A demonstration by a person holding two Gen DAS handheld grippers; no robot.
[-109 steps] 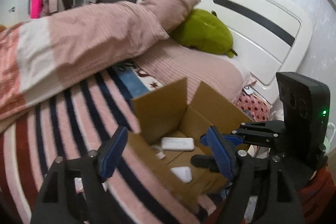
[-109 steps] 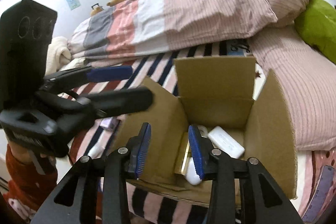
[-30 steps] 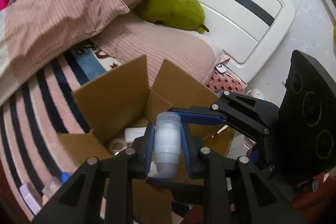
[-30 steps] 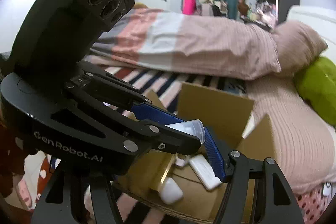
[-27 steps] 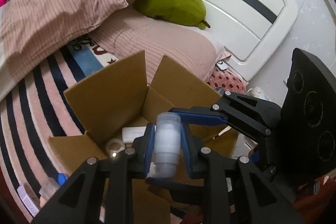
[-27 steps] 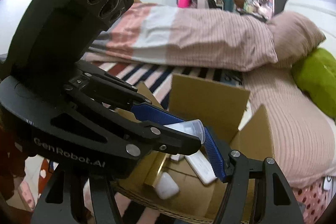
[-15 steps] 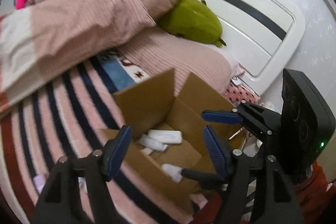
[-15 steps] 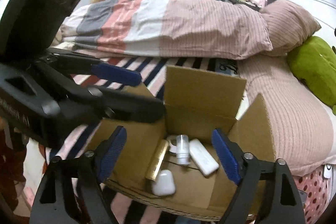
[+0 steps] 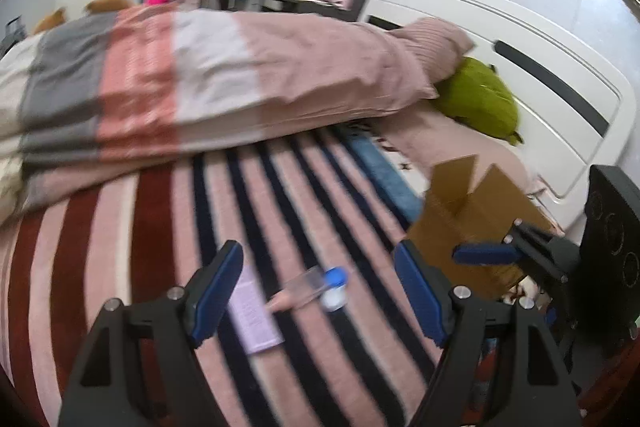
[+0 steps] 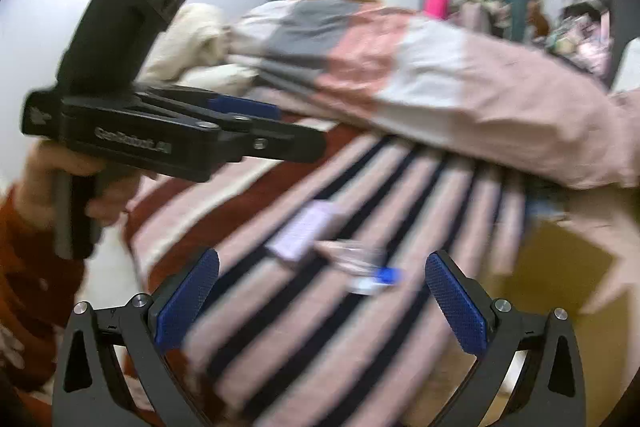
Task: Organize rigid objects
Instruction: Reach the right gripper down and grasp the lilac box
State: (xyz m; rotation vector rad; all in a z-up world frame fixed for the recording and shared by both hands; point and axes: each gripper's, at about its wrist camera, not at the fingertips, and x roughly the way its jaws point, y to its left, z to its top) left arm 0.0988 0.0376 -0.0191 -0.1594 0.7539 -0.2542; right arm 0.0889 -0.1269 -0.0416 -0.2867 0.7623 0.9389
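Observation:
A clear bottle with a blue cap (image 9: 316, 283) lies on its side on the striped blanket (image 9: 160, 247), beside a flat pale purple box (image 9: 256, 315). My left gripper (image 9: 318, 291) hovers above both, its jaws opening, nothing between the pads. In the right wrist view the bottle (image 10: 364, 267) and purple box (image 10: 304, 233) lie ahead of my right gripper (image 10: 322, 301), whose jaws are also opening and hold nothing. The open cardboard box (image 9: 472, 219) stands to the right. A hand (image 10: 60, 179) holds the left gripper (image 10: 296, 131) at upper left.
A folded pink, white and grey duvet (image 9: 200, 87) lies across the bed behind the blanket. A green plush toy (image 9: 480, 103) and a pink pillow (image 9: 432, 39) rest by the white headboard (image 9: 540, 87). The right gripper's body (image 9: 612, 247) is beside the box.
The left gripper let go of the white bottle, which landed in the cardboard box. Both grippers then swung left to the loose items on the blanket, and their jaws spread wider.

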